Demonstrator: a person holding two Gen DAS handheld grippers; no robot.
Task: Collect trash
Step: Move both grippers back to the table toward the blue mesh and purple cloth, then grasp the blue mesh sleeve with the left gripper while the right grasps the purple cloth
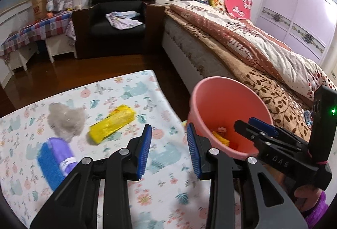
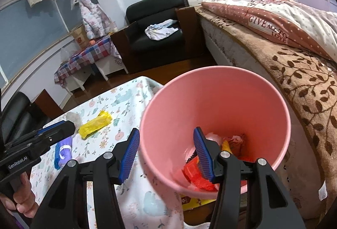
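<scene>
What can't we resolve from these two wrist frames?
- Bin contents: the pink bin wall and a right gripper finger hide most of it in both views.
- Grey clump: blurred in left wrist view, material unclear.
- Blue-and-purple item: partly behind left gripper.
- Right grip on the rim: contact unclear.

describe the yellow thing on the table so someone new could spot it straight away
Start at the table with the pastel flowered cloth beside the bed. Near its middle lies a crinkly yellow packet, left of the pink bucket. It is the only bright yellow item there, lying between a grey fluff clump and the bucket.
</scene>
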